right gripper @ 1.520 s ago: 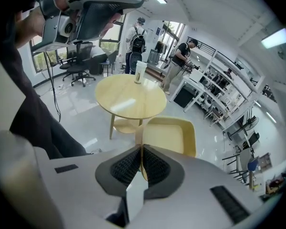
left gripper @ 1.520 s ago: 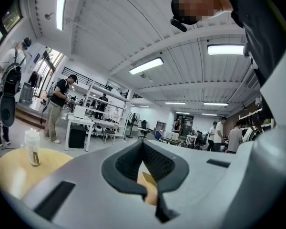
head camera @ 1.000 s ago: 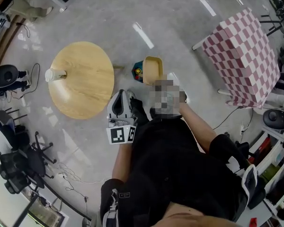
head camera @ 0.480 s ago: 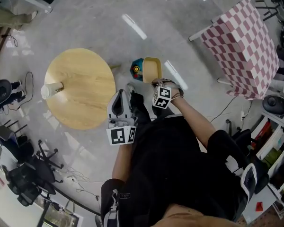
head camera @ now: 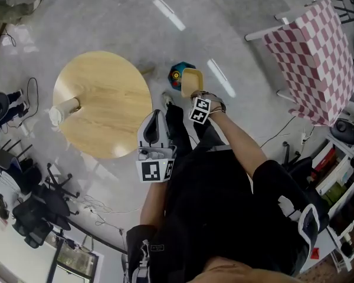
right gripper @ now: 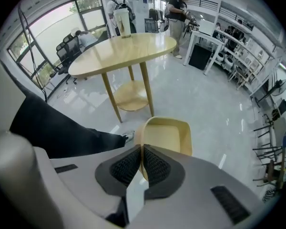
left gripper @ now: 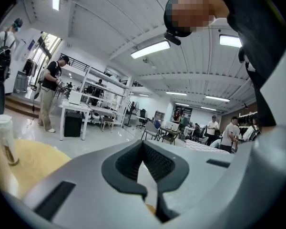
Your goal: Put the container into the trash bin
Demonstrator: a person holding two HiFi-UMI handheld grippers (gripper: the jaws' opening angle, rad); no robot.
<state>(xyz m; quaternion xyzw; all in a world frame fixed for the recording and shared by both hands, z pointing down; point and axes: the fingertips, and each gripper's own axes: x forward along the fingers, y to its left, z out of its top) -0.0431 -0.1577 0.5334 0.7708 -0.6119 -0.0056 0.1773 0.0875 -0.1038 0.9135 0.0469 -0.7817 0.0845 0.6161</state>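
Observation:
The yellow container (head camera: 192,82) hangs tilted over the small blue trash bin (head camera: 178,72) on the floor and hides part of it. My right gripper (head camera: 194,94) points steeply down and is shut on the container's near rim. In the right gripper view the container (right gripper: 168,134) sits just past the closed right gripper (right gripper: 142,149), with the rim between the pads. The bin is hidden in that view. My left gripper (head camera: 156,115) is held near the round table's edge, its jaws together with nothing in them; in its own view the left gripper (left gripper: 143,145) points out across the room.
A round wooden table (head camera: 100,102) with a tall cup (head camera: 61,109) stands to the left. A pink checked table (head camera: 312,58) is at the right, office chairs (head camera: 29,211) at the lower left, shelves (head camera: 336,193) at the right edge. People stand in the background.
My right gripper has come down with the container, from chest height to just over the bin. The left gripper has sunk a little beside the table.

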